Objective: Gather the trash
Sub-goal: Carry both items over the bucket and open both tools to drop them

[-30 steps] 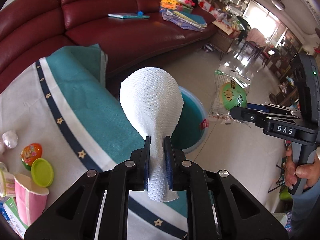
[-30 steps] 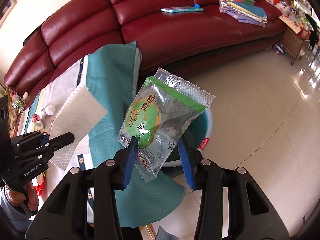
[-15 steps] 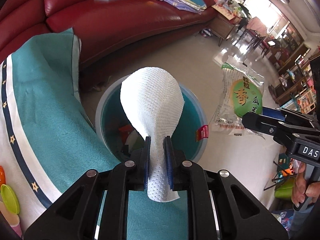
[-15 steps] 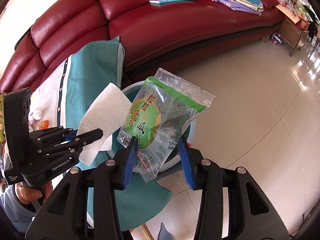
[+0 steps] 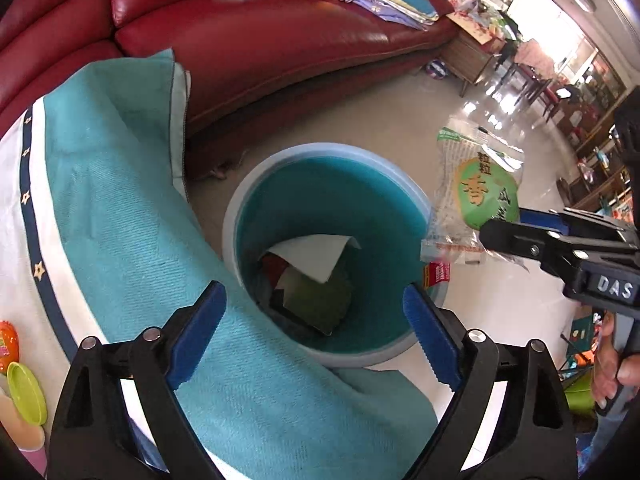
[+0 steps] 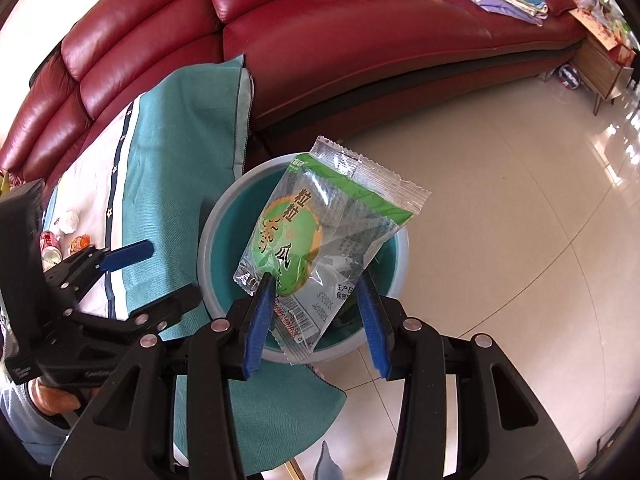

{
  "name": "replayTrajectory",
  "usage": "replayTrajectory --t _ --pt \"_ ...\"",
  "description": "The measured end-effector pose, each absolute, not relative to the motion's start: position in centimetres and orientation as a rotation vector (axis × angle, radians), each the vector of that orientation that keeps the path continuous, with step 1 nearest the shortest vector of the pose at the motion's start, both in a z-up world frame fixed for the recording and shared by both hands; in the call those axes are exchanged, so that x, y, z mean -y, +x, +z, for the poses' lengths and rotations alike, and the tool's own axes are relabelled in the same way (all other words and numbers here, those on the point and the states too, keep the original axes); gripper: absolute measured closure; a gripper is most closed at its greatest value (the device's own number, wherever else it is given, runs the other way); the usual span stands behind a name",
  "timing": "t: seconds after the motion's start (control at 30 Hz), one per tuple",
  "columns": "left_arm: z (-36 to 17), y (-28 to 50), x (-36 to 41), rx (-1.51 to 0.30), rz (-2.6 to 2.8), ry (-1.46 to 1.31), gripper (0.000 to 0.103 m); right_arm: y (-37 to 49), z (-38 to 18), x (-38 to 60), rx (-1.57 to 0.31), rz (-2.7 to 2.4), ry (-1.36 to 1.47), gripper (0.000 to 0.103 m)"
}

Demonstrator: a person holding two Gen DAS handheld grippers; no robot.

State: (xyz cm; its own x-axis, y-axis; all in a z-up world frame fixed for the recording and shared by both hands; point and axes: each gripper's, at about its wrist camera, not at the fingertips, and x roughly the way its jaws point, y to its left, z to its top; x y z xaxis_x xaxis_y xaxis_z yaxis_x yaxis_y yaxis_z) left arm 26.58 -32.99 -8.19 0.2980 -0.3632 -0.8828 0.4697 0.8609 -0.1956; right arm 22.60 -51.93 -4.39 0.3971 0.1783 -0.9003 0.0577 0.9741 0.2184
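A teal trash bin [image 5: 248,208] with a grey rim stands on the floor beside the table; it also shows in the right wrist view [image 6: 224,216]. A white paper towel [image 5: 316,254] lies inside it on other trash. My left gripper [image 5: 316,332] is open and empty just above the bin's near rim. My right gripper [image 6: 318,312] is shut on a clear and green snack wrapper [image 6: 320,236] and holds it over the bin. The wrapper [image 5: 476,196] and the right gripper [image 5: 520,236] also show at the right of the left wrist view.
A teal and white tablecloth [image 5: 120,208] covers the table at the left and hangs down by the bin. Small trash items [image 6: 68,222] and a green lid [image 5: 26,394] lie on it. A red leather sofa [image 6: 360,40] stands behind. Tiled floor [image 6: 520,240] lies to the right.
My left gripper has opened and the paper towel has dropped into the bin. My right gripper has carried the wrapper closer over the bin.
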Motion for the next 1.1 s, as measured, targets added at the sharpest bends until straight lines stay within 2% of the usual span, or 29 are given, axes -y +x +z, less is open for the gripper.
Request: replayTrajectory --t 0.27,0.3,0.37,0.43,0.5,0.67,1.1 --pt "-7.7 25.5 31.0 -1.147 -0.536 0.105 0.008 24.1 -6.2 50.7 -1.214 0.106 0.221 0.060" --pt "-7.7 25.4 30.9 -1.145 -0.533 0.109 0.007 24.2 -6.3 50.5 -1.221 0.109 0.221 0.050" --pt "-7.7 25.3 30.5 -1.147 -0.530 0.109 0.007 24.2 -6.5 50.2 -1.226 0.111 0.227 0.039" --pt "-7.8 25.3 30.3 -1.152 -0.532 0.101 0.007 24.2 -6.4 50.0 -1.224 0.108 0.217 0.038" --pt "-7.8 25.3 30.0 -1.152 -0.531 0.099 0.007 24.2 -6.2 49.9 -1.225 0.103 0.222 0.029" --pt "-7.6 24.7 29.5 -1.148 -0.536 0.096 0.007 24.0 -6.0 49.8 -1.233 0.074 0.225 0.018" --pt "-6.1 23.0 27.5 -1.115 -0.548 0.055 0.007 22.4 -3.8 48.0 -1.235 0.032 0.183 0.014"
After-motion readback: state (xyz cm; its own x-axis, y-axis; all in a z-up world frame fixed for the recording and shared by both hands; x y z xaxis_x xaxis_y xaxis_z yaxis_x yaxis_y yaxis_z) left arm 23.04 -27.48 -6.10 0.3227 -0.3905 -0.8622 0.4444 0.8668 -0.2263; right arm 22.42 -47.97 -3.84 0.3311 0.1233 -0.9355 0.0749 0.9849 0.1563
